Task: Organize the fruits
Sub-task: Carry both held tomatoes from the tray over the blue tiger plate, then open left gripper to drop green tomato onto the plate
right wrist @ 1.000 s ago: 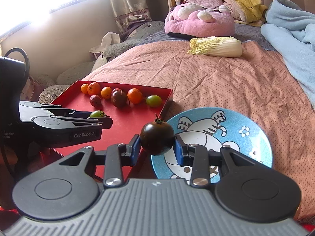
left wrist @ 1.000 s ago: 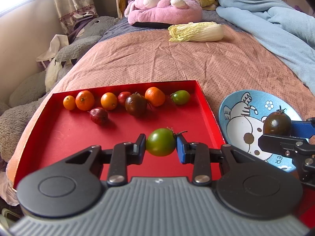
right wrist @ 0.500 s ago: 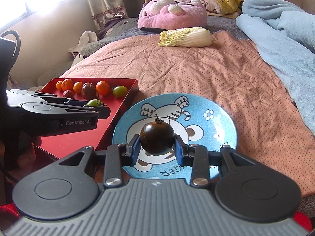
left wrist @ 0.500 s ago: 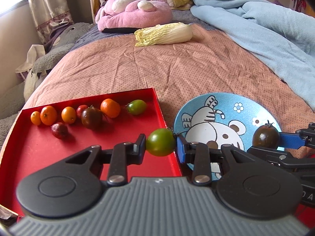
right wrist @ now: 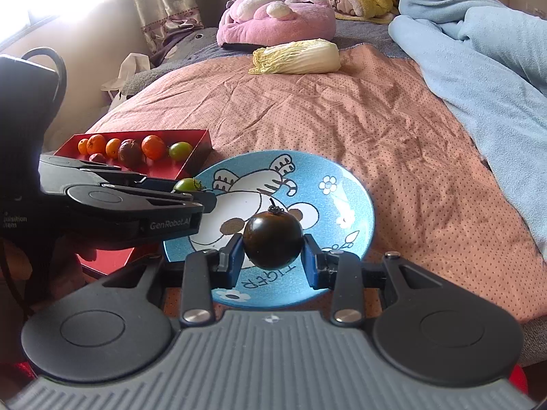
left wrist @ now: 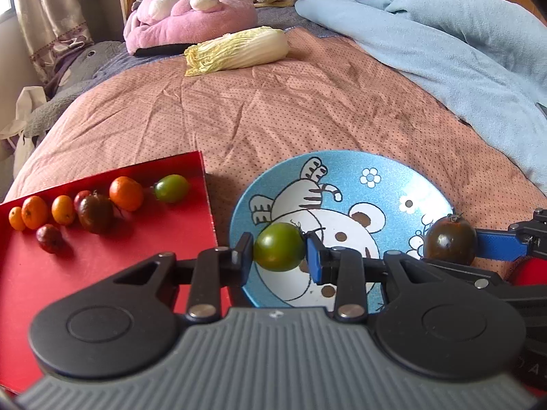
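Red tray (left wrist: 102, 273) cut off at left edge; left tongs (right wrist: 205, 201) hide green tomato (right wrist: 186, 184).

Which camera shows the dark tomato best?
The right wrist view: the dark tomato sits centred and close, clamped in the right gripper over the blue plate. The left wrist view shows it smaller, at the right edge.

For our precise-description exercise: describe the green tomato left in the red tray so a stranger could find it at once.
On the pink dotted bedspread, left of the blue cartoon plate, lies a red tray with a row of small fruits along its far edge. The green tomato ends that row, nearest the plate. It is the only green one there; its neighbours are orange or dark red.
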